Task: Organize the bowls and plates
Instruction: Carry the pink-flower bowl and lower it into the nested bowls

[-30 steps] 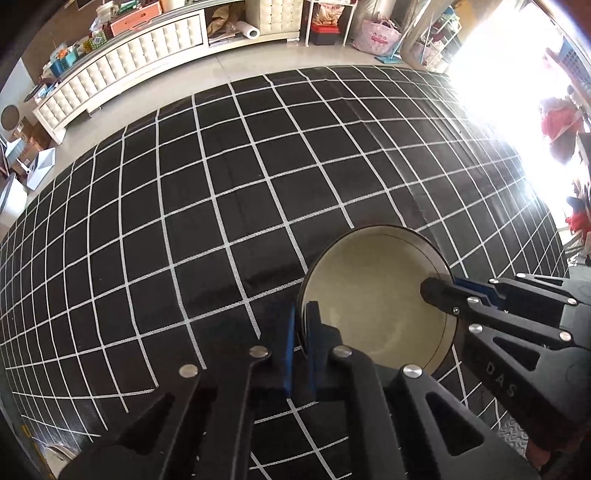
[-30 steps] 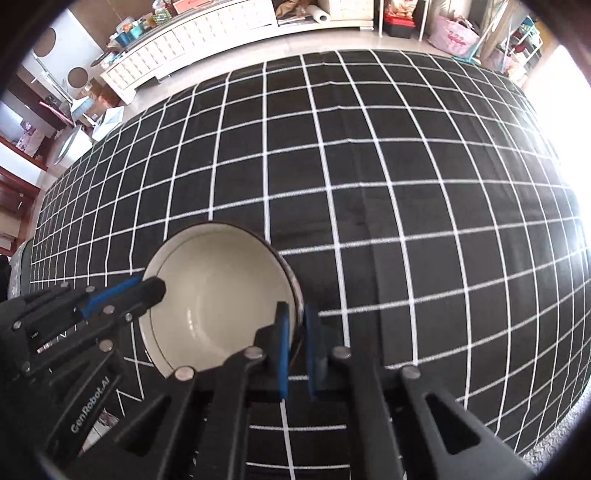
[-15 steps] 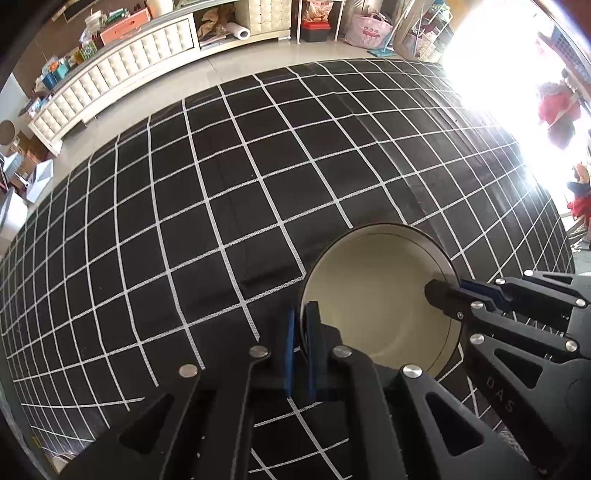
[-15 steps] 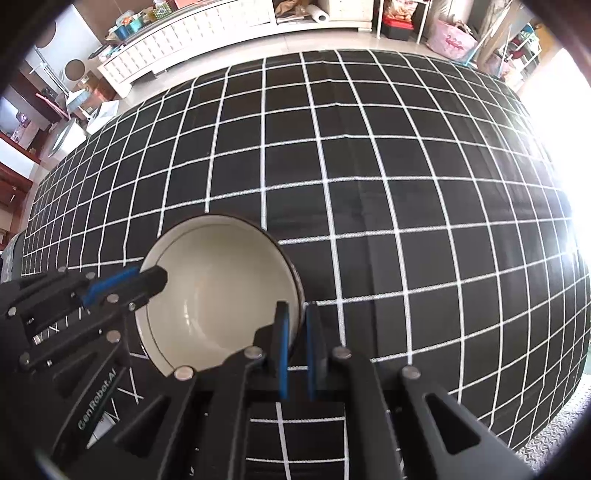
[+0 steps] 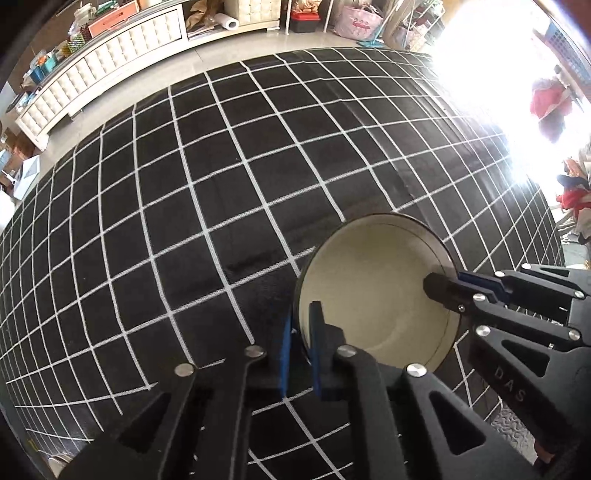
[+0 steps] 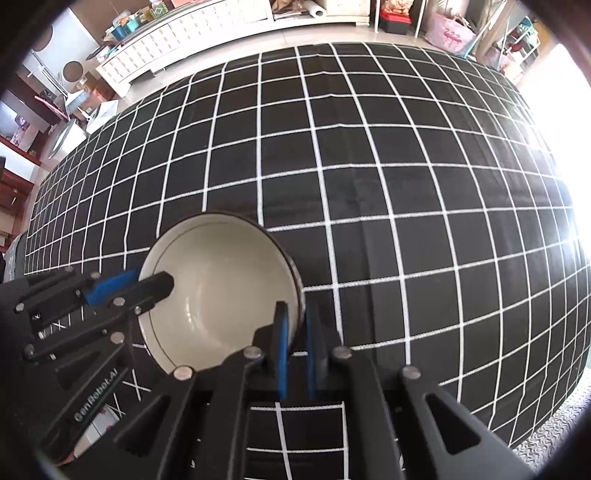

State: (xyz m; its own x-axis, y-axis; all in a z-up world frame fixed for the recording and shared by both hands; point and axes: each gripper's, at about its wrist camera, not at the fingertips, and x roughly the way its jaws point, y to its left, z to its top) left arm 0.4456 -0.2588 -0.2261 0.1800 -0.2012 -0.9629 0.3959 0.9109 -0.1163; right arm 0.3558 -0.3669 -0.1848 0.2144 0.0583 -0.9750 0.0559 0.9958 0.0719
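A cream bowl [image 5: 369,288] with a thin dark rim sits low over the black checked tablecloth [image 5: 184,221]. My left gripper [image 5: 301,310] straddles its left rim, one pad inside and one outside. Its jaws are opening a little, with the rim still between the pads. My right gripper [image 5: 437,286] pinches the opposite rim. In the right wrist view the bowl [image 6: 221,280] lies left of centre. There my right gripper [image 6: 295,314] is shut on its right rim and my left gripper [image 6: 162,284] reaches in from the left. I cannot tell whether the bowl touches the cloth.
The tablecloth [image 6: 406,184] stretches away behind and beside the bowl. Beyond the table's far edge stand a long white cabinet [image 5: 110,48] and a pink bag [image 5: 356,20] on the floor. Strong glare from the right washes out that side of the table.
The gap between my left gripper's pads has widened slightly around the rim. Bowl, right gripper and both hands stay where they were.
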